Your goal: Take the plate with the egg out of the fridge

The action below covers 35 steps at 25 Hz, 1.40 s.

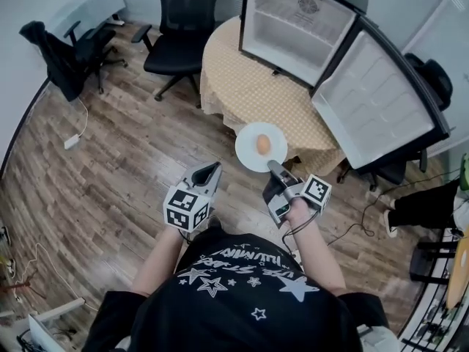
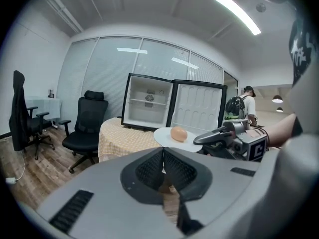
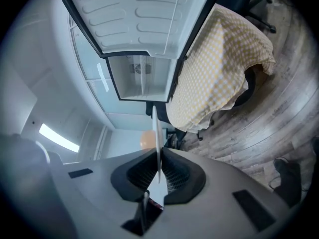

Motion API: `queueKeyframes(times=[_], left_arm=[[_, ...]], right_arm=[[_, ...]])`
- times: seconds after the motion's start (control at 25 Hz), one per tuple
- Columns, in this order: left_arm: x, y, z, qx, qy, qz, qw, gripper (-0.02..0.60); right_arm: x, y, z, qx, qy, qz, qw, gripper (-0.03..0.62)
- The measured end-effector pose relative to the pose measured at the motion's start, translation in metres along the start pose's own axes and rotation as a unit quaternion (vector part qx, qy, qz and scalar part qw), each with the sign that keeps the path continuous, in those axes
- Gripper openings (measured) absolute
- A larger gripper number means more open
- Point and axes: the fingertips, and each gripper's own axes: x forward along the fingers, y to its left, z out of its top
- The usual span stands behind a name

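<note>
Left tongs [image 2: 162, 169] pressed together, empty, held beside the right. Right tongs [image 3: 158, 169] pinching the near rim of the plate [image 1: 251, 156], with the egg [image 1: 263, 144] mid-plate. Plate is in the air just off the worktop's [image 1: 242, 86] near edge, over the floor [image 1: 124, 167]. Fridge [image 1: 289, 24] sits at the worktop's far edge, door [image 1: 377, 101] wide open, plate outside it.

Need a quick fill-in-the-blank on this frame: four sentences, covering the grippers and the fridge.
1. The right gripper is shut on the rim of a white ____.
2. On it lies one ____.
3. The fridge stands on the table with its door ____.
4. The left gripper is shut and holds ____.

Missing words: plate; egg; open; nothing.
</note>
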Motion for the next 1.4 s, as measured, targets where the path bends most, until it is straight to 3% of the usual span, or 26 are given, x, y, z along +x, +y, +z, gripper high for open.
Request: queueKeyframes(times=[0.48, 1.4], left_arm=[[-0.012, -0.084, 0.002, 0.021, -0.013, 0.016, 0.9996, 0.008], [-0.033, -0.168, -0.019, 0.008, -0.032, 0.077, 0.9965, 0.008]], right_arm=[[-0.076, -0.008, 0.010, 0.003, 0.009, 0.008, 1.000, 0.035], [-0.155, -0.011, 0.004, -0.011, 0.071, 0.030, 0.997, 0.035]])
